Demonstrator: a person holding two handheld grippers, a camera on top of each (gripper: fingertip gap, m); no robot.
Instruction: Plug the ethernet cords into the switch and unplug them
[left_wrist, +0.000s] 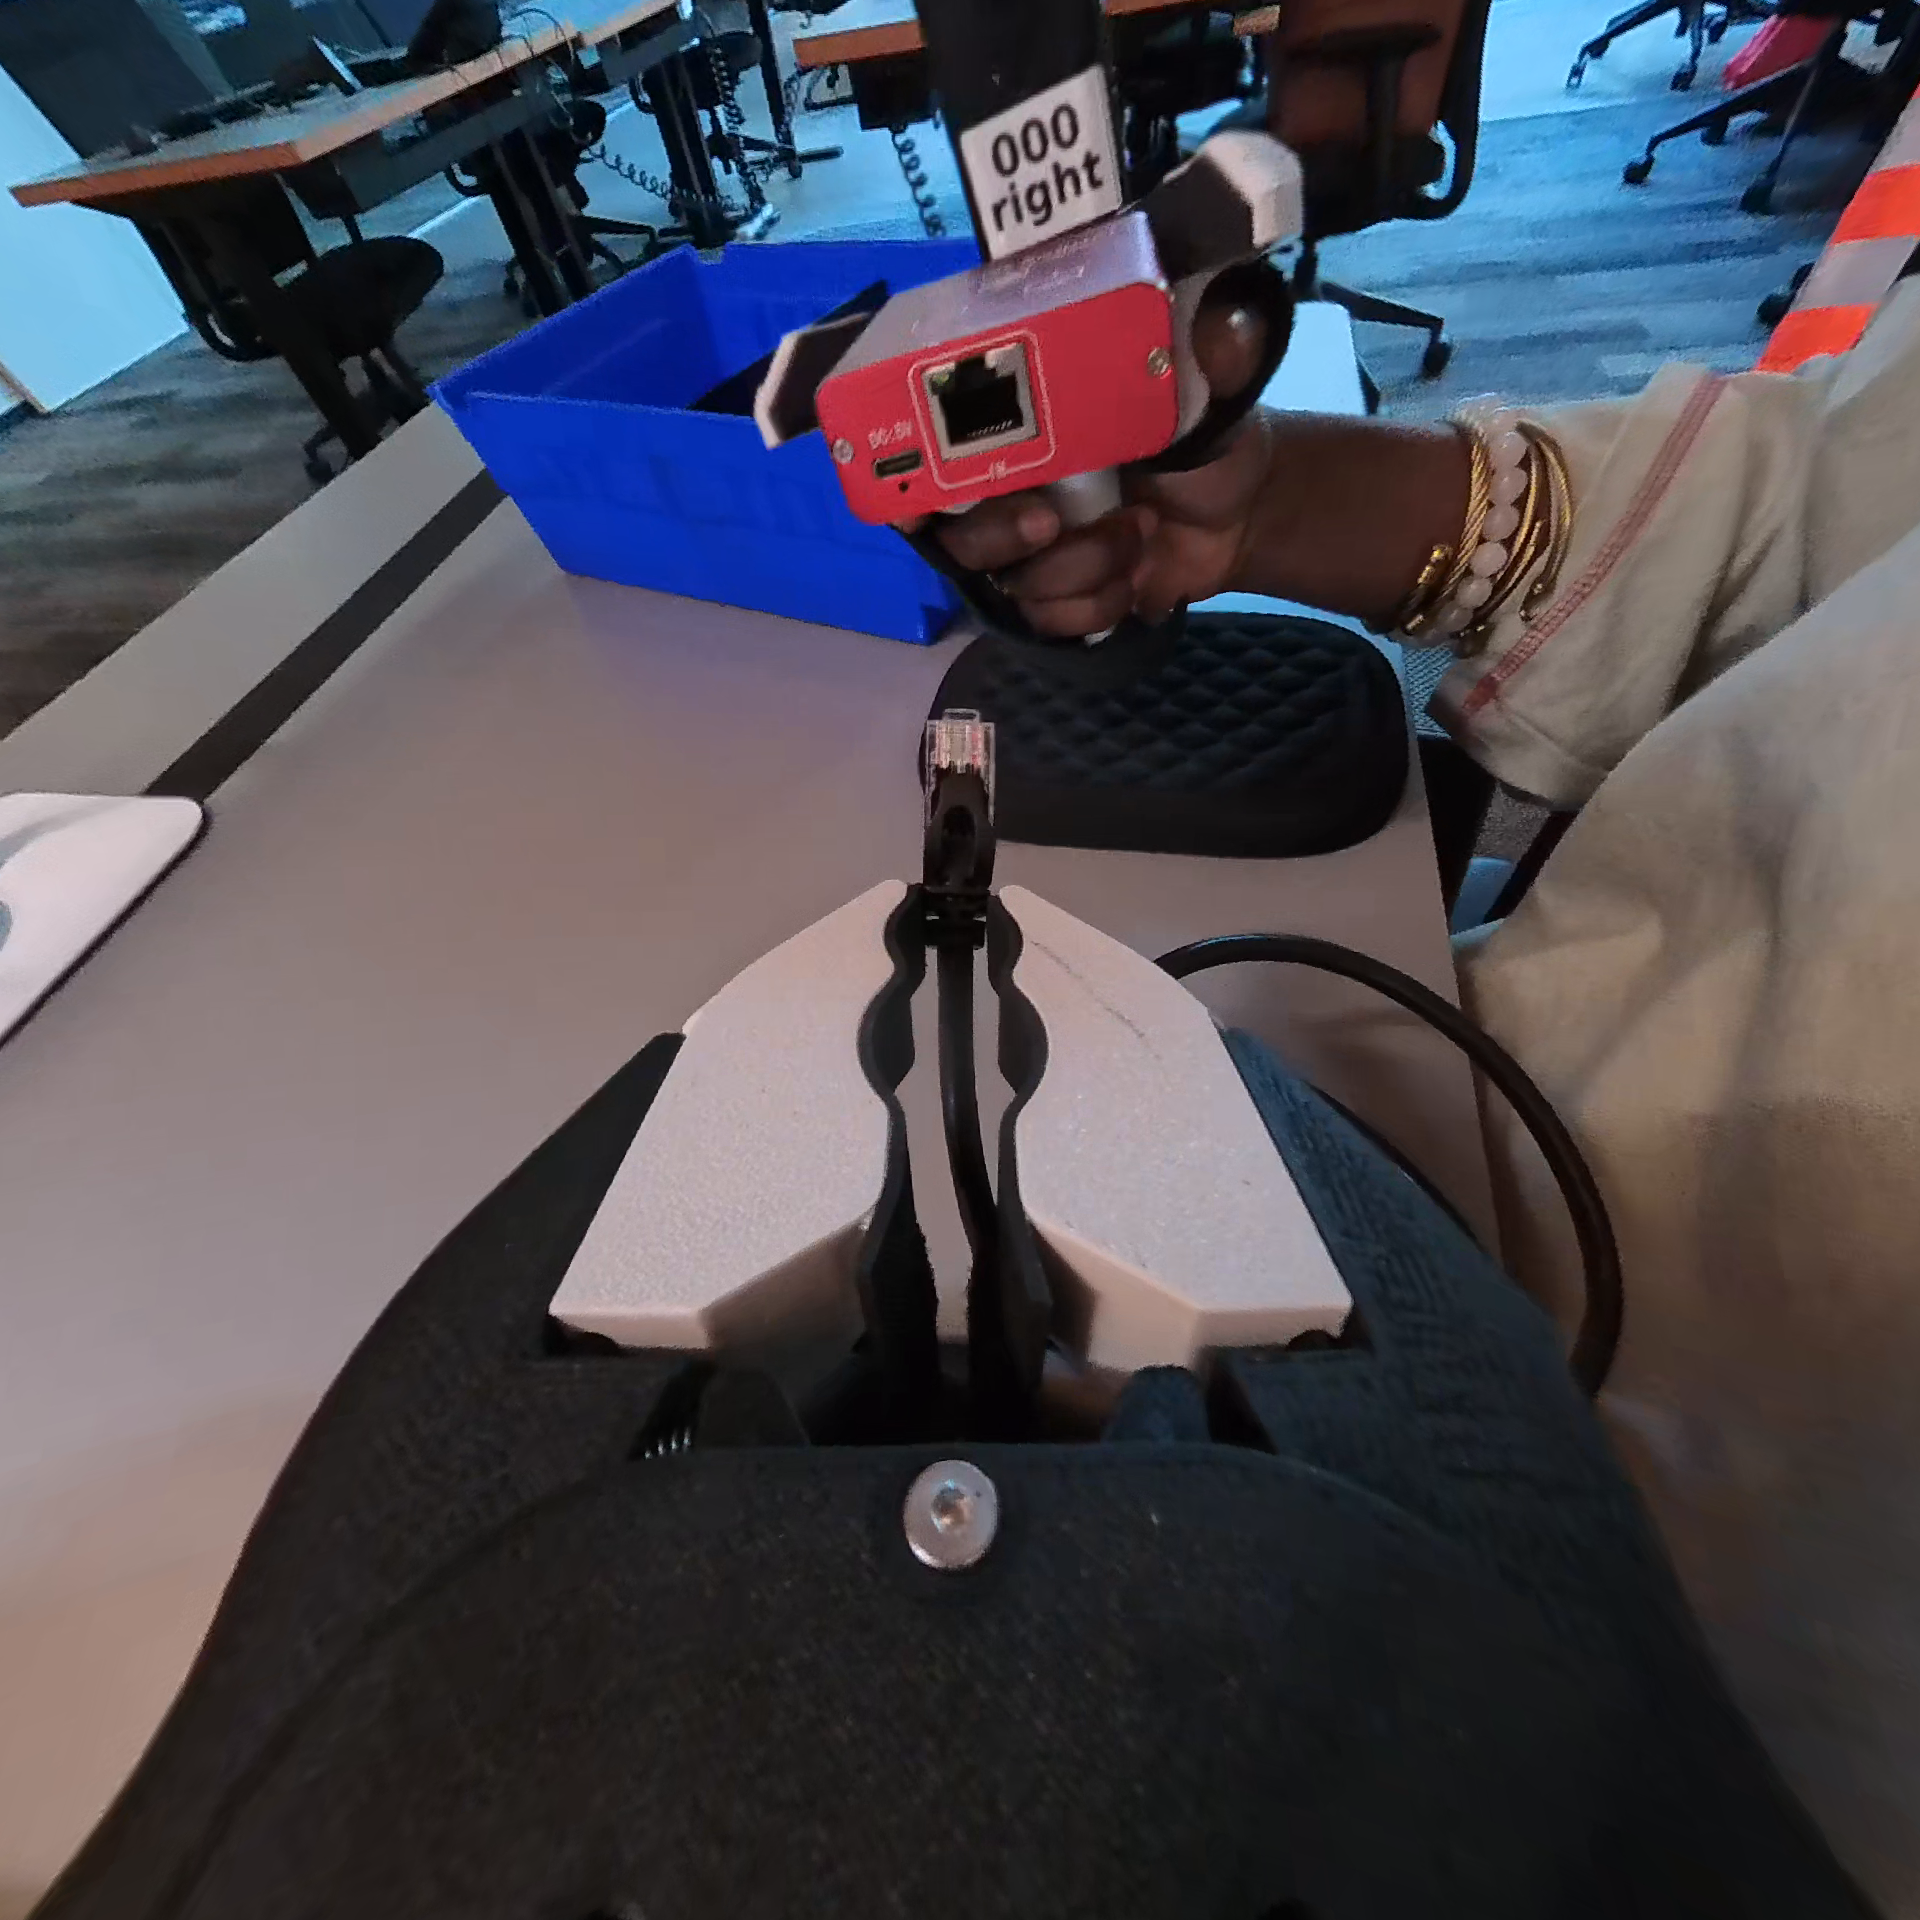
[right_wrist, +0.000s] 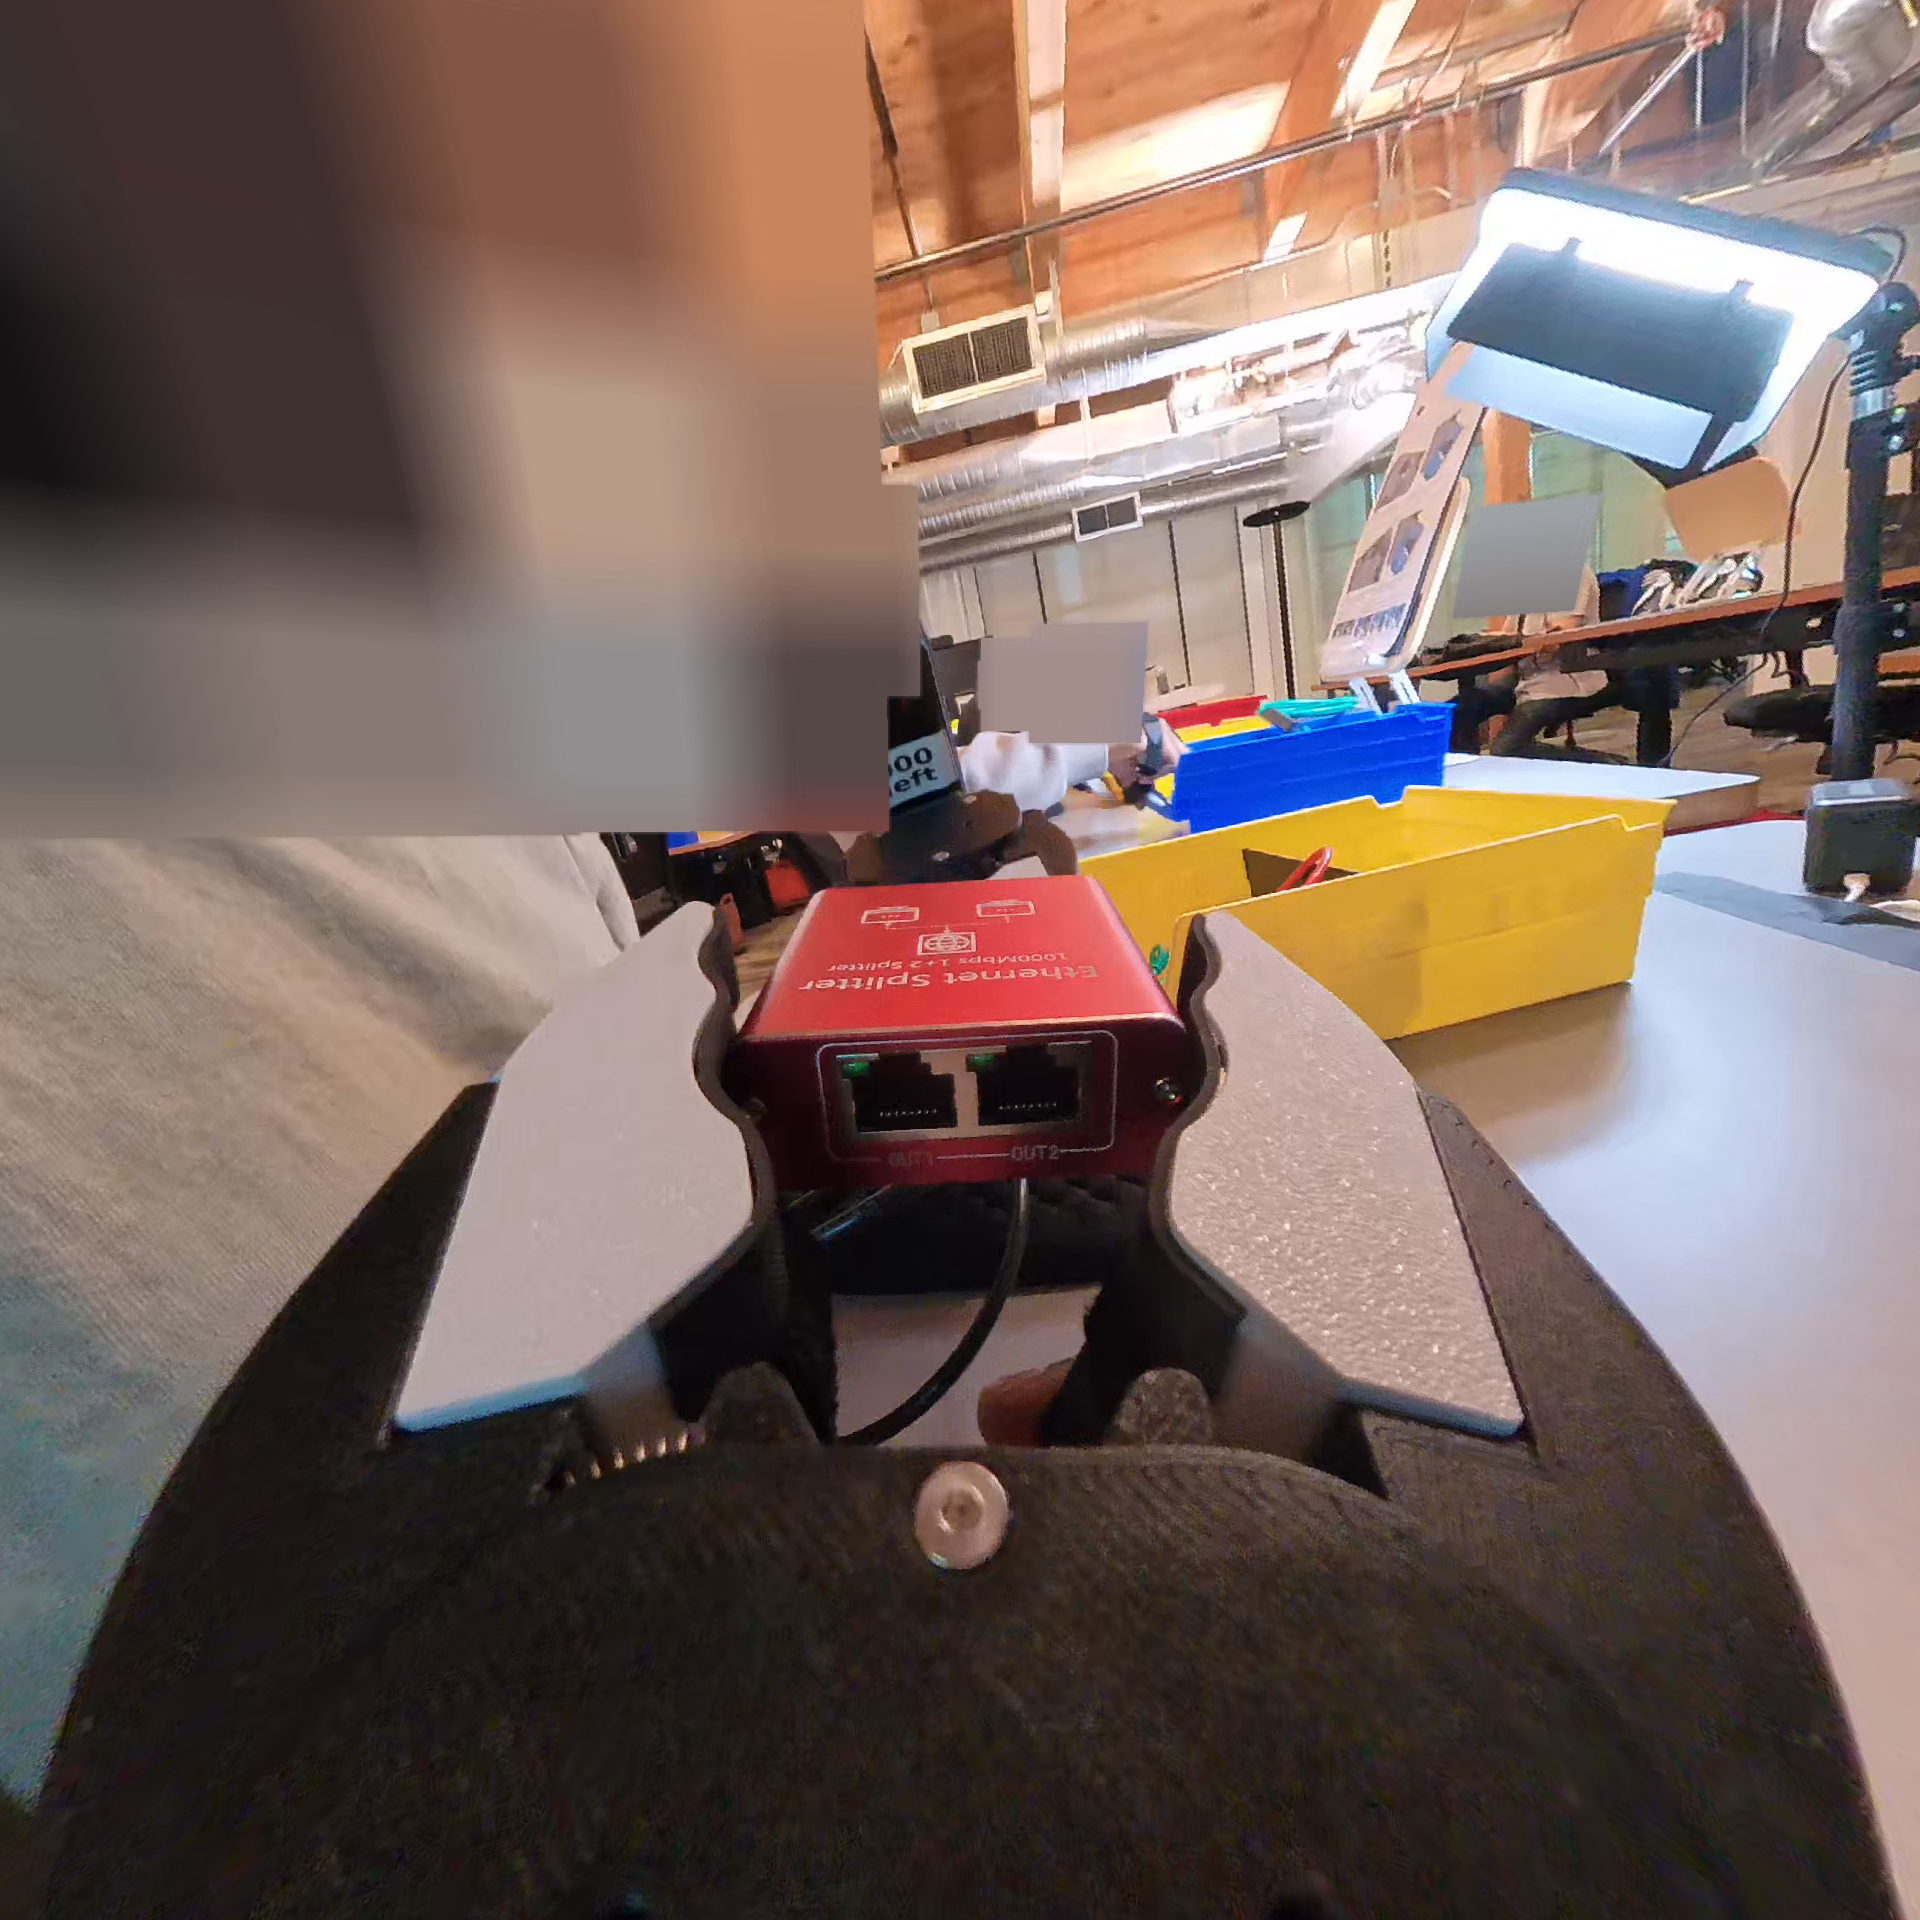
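**One cord held, one switch raised to meet it**

One ethernet cord (left_wrist: 958, 821) was gripped just behind its clear plug by the left gripper (left_wrist: 954, 914), jaws nearly closed on the boot. The cord was judged limp, the plug's latch fragile; hold is best taken at the stiff boot. One red switch (right_wrist: 961, 1023), light and rigid, was clamped by its sides in the right gripper (right_wrist: 961, 1039), raised above the table (left_wrist: 520, 831). Three empty ports were counted: one facing the plug, two opposite.

left wrist view close along desk, right wrist view opposite, sharing red switch (left_wrist: 1003, 405)
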